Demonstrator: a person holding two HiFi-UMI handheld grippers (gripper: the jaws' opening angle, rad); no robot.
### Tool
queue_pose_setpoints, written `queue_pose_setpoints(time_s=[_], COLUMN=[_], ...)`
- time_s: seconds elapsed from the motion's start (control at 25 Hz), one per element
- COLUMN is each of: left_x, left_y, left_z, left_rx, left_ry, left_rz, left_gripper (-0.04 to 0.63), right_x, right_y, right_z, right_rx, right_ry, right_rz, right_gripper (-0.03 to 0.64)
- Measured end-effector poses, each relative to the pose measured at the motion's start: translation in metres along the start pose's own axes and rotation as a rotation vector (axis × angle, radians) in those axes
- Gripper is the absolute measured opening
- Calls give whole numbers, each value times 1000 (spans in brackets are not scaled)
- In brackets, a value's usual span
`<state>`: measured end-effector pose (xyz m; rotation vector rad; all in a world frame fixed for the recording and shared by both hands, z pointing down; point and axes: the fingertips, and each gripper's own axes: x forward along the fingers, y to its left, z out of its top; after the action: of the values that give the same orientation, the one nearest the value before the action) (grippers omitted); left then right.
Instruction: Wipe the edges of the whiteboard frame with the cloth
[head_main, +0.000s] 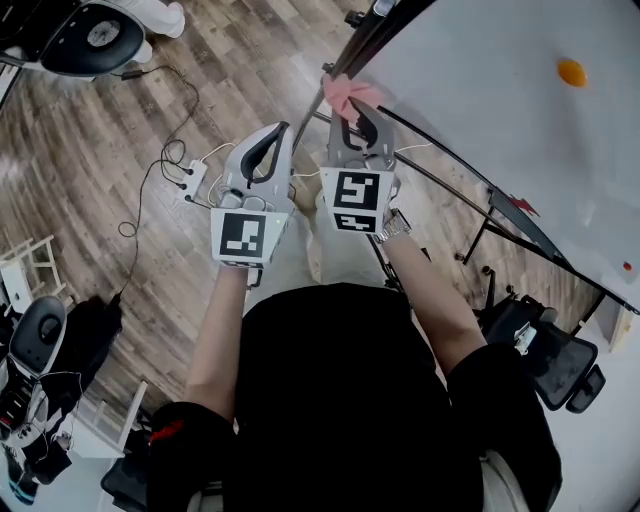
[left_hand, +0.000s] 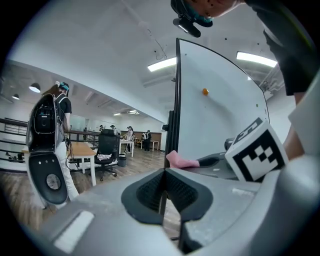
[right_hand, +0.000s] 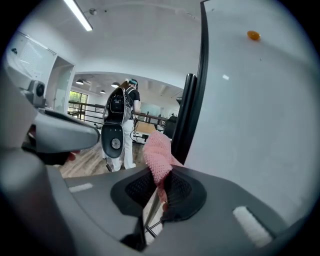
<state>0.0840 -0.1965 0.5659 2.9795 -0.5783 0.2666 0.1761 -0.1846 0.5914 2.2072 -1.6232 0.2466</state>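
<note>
1. One pink knitted cloth (right_hand: 157, 150) (head_main: 346, 93) is pinched between the closed jaws of the right gripper (right_hand: 160, 189) (head_main: 355, 108).
2. It lies against the black whiteboard frame (right_hand: 201, 75) (head_main: 372, 38), at its vertical edge.
3. Nothing sits in the left gripper (left_hand: 164, 196) (head_main: 276, 135); its jaws are together, well off the board.

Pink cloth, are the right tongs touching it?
Touching. The right gripper view shows the pink cloth pinched between the jaws of the right tongs, with its top bunched up above them.
</note>
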Motion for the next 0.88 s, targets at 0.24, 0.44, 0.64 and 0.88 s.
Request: queue_pose_setpoints(time_s=[0.24, 0.44, 0.64, 0.88], left_x=[-10, -23, -37, -57], left_y=[-2, -5, -10, -11], left_z=[12, 23, 42, 65], left_rx=[12, 21, 5, 76], left_ry=[-16, -34, -58, -90], left_rz=[3, 9, 23, 31], left_gripper=[2, 2, 2, 2], right_x=[-27, -52, -79, -111], right_y=[3, 5, 6, 2], right_z=[26, 50, 74, 98], right_rx=[39, 58, 67, 95], right_ry=[-48, -96, -146, -212], right_rz=[17, 20, 28, 39], right_gripper=[29, 29, 29, 29])
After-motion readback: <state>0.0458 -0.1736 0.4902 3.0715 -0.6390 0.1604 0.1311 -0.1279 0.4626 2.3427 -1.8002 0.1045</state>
